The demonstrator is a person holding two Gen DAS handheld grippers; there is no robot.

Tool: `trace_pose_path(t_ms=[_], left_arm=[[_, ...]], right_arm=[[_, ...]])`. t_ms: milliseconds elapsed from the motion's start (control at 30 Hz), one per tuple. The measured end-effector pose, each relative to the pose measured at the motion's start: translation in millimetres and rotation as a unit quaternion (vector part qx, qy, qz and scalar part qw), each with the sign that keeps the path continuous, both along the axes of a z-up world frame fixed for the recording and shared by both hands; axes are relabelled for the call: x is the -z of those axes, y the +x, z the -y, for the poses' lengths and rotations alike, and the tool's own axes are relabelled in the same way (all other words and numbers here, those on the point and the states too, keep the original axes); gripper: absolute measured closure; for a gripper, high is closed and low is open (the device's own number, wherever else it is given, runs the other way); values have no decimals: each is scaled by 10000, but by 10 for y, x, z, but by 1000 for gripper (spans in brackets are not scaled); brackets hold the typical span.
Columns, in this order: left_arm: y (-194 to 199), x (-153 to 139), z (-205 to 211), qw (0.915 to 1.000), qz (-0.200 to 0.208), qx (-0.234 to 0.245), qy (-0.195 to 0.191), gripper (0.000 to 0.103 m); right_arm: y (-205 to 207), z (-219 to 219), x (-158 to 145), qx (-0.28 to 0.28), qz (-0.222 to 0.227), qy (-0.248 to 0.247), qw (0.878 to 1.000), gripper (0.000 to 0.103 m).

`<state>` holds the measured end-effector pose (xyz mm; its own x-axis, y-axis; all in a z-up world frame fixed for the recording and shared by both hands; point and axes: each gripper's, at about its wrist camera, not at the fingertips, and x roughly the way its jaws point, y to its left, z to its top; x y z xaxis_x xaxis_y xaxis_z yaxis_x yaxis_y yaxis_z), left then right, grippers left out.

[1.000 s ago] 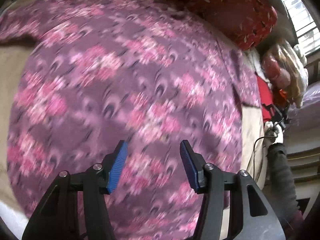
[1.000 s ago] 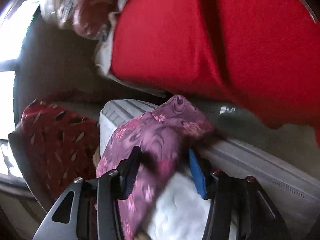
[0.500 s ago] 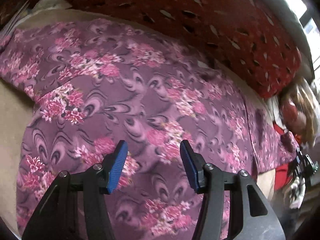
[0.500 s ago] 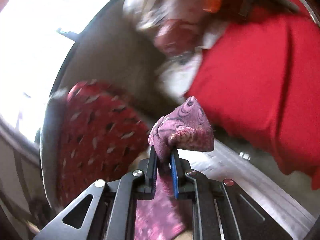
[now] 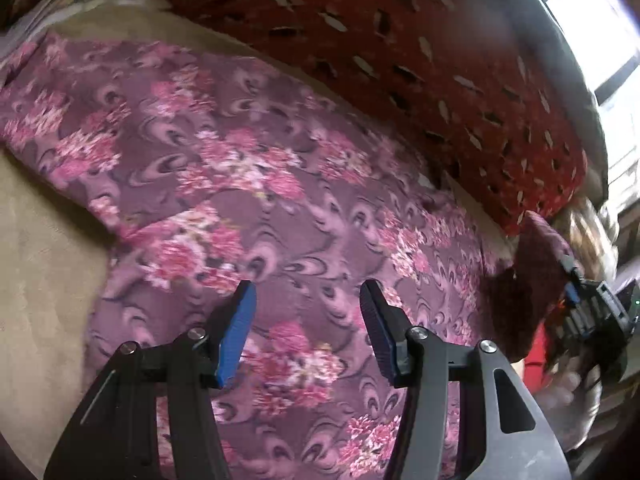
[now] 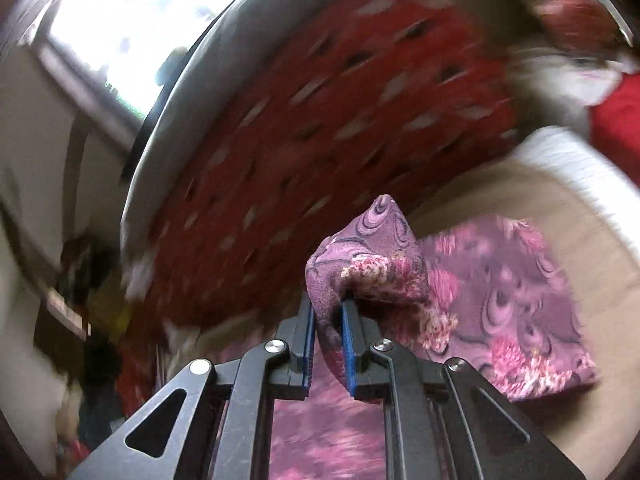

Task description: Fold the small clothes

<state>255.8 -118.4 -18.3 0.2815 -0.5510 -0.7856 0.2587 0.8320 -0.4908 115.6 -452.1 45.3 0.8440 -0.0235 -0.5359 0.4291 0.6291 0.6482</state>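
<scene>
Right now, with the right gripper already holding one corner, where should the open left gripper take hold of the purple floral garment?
Probably the far-left corner of the purple floral garment, beside the beige surface. That edge lies flat and exposed, so the left gripper can come in low from the left. The right gripper pinches the opposite corner.

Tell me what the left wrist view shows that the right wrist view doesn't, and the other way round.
Left wrist only: the open left tool over the spread floral cloth, and the right tool seen from outside at the cloth's far edge. Right wrist only: the right tool shut on a bunched corner, and a bright window. Both: the cloth, the red cushion, the beige surface.
</scene>
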Motion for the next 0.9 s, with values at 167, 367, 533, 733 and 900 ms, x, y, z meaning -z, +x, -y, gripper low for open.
trace_pose_path(t_ms=[167, 367, 533, 733, 900], left_arm=[[72, 3, -183, 9996, -159, -68, -211, 51], [127, -51, -310, 9979, -209, 20, -605, 50], [107, -20, -194, 9958, -371, 294, -779, 44], [68, 152, 208, 9953, -611, 568, -501, 32], [81, 147, 291, 9962, -219, 62, -841, 72]], right_arm=[[656, -858, 152, -986, -260, -146, 9947, 88], [1059, -1853, 618, -2122, -1115, -43, 9708, 81], [770, -2050, 737, -2505, -1305, -36, 9593, 73], [194, -1506, 578, -1547, -1141, -3, 9814, 67], [-315, -992, 474, -850, -1129, 26, 9900, 66]])
